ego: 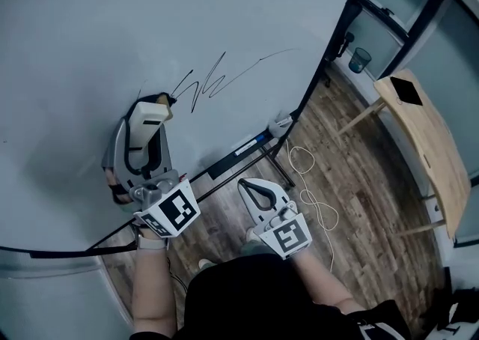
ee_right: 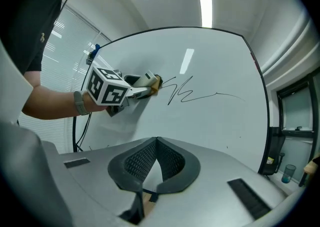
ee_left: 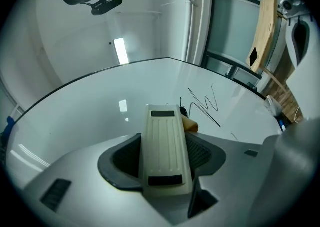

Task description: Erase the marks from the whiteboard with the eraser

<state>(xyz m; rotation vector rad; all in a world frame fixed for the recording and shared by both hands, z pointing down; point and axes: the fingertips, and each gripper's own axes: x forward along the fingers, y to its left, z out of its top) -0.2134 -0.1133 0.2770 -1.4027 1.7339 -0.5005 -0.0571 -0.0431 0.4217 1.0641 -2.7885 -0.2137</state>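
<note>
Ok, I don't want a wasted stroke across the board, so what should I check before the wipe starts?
1. Eraser gripped: ok, the left gripper is shut on it.
2. Eraser at the scribble: ok, its front end sits by the scribble's left end.
3. Pad flat against the whiteboard: cannot tell.
4. Marks gone: not ok, the scribble is not yet wiped.
5. Right gripper out of the way: ok, it is shut, empty and held off the board.
</note>
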